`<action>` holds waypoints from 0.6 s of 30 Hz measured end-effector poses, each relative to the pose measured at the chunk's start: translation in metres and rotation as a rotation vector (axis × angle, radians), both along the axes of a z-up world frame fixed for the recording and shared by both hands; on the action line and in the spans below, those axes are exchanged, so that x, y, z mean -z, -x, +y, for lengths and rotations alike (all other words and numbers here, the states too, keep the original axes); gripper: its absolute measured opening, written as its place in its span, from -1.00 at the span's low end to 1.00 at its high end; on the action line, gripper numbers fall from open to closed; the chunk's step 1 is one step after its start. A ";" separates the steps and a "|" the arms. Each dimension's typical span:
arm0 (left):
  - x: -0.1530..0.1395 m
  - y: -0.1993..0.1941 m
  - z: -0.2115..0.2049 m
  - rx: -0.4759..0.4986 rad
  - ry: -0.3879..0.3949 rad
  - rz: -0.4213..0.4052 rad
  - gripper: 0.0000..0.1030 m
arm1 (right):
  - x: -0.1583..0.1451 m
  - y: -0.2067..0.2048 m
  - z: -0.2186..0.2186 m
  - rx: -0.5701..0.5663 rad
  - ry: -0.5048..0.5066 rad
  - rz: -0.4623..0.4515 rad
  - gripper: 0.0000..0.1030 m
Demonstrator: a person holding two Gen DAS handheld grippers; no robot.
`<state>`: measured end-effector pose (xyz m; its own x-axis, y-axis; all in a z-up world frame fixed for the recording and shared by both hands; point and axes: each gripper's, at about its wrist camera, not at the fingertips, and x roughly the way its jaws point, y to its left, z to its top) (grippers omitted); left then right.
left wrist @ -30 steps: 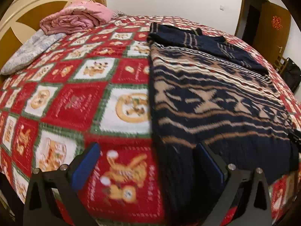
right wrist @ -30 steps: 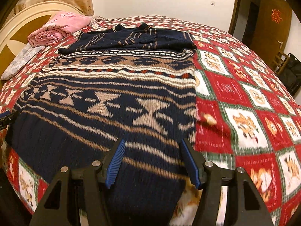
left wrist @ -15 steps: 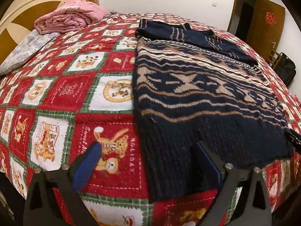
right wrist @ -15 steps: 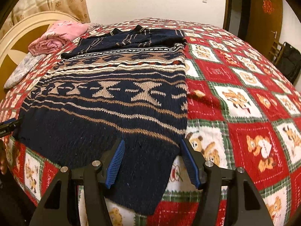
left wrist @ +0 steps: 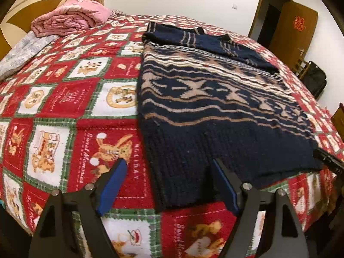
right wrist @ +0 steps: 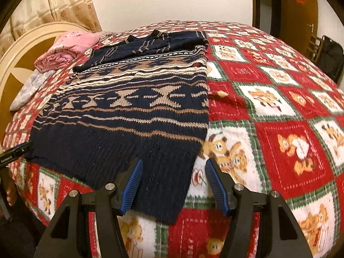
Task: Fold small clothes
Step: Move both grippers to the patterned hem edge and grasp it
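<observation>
Sweater [right wrist: 129, 116] hem corner between spread right hand-held gripper [right wrist: 173, 173] fingers

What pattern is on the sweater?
The knitted navy sweater has tan and cream stripes and hourglass motifs, with a plain hem; clearest in the right wrist view.

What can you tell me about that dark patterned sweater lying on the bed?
The sweater is a chunky navy knit with tan and cream stripes and hourglass shapes across the middle, and a plain navy hem. It lies flat on the red checked bedspread, its sleeves folded across the far end and its hem corners nearest both open grippers, left and right. Neither gripper holds it.
</observation>
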<state>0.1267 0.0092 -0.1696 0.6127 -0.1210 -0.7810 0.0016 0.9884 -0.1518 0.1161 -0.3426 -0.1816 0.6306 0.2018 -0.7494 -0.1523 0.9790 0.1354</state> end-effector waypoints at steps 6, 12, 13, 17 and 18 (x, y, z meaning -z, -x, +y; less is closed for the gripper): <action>0.001 0.002 -0.004 0.013 0.015 -0.007 0.43 | -0.001 0.001 -0.009 0.021 -0.083 0.022 0.11; -0.002 0.005 0.002 0.009 0.044 -0.006 -0.07 | 0.001 0.002 -0.011 0.010 -0.153 0.042 -0.17; -0.002 0.004 0.004 0.005 0.054 -0.007 -0.15 | 0.002 0.003 -0.012 0.007 -0.177 0.051 -0.18; 0.000 0.002 0.009 0.009 0.083 -0.005 -0.18 | 0.004 0.003 -0.012 0.000 -0.219 0.074 -0.18; 0.000 0.002 0.010 0.007 0.092 -0.007 -0.18 | 0.005 0.003 -0.013 -0.001 -0.234 0.081 -0.18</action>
<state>0.1250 0.0193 -0.1692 0.6166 -0.1960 -0.7625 0.0096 0.9703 -0.2416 0.1134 -0.3557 -0.1865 0.5702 0.3763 -0.7302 -0.1329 0.9195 0.3700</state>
